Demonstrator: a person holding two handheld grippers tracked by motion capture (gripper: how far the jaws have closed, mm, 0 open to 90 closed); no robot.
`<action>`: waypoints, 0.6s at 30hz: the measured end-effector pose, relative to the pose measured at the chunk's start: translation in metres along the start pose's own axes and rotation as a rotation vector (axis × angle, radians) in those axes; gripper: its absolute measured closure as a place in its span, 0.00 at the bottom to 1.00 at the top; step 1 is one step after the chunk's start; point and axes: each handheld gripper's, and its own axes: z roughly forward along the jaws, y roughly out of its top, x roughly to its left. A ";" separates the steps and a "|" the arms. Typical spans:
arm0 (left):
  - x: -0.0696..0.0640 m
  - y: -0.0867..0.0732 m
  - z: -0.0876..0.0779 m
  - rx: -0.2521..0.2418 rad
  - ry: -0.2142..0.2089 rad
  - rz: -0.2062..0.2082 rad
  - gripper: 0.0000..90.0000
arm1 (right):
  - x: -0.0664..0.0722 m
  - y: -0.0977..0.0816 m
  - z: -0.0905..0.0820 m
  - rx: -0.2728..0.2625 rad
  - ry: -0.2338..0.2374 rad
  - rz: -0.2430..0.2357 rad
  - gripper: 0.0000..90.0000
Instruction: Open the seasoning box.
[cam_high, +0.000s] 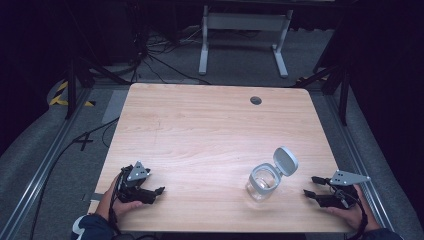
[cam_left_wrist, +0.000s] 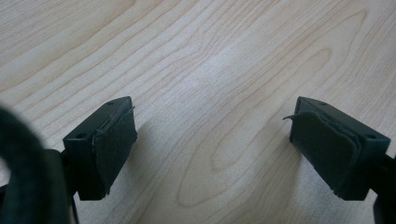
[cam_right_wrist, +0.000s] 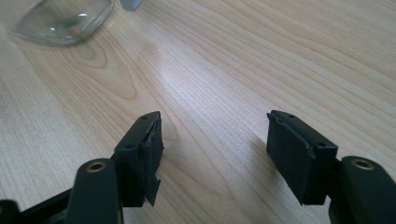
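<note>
Overhead, a pale wooden table (cam_high: 200, 130) with rounded corners lay mostly bare, with wide open wood across its far half and its middle. A small dark round grommet (cam_high: 256, 100) sat near the far edge. The left gripper (cam_high: 159, 191) rested near the front left corner, held in a person's hand, its jaws pointing toward the table's middle. The right gripper (cam_high: 310, 186) rested near the front right edge, in the other hand, pointing inward toward a glass jar (cam_high: 262, 182). The jar stood upright between the two grippers, nearer the right one but apart from it, toward the front of the table. It was clear glass and squat, and its grey hinged lid (cam_high: 285, 160) was flipped open, standing up behind the mouth. In the left gripper view the jaws stood wide apart over bare wood grain, holding nothing. In the right gripper view the jaws were likewise wide and empty, with the jar's rounded glass base at the top left corner.
</note>
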 end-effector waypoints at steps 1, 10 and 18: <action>0.000 0.000 0.000 0.000 0.000 -0.001 0.16 | 0.000 0.000 0.000 -0.001 -0.002 -0.003 0.40; -0.001 0.000 0.000 0.000 0.003 -0.008 0.16 | 0.001 0.000 0.000 0.001 0.005 -0.004 0.37; 0.000 0.000 0.000 0.000 0.006 0.002 0.16 | 0.000 0.000 0.001 0.001 0.005 -0.010 0.36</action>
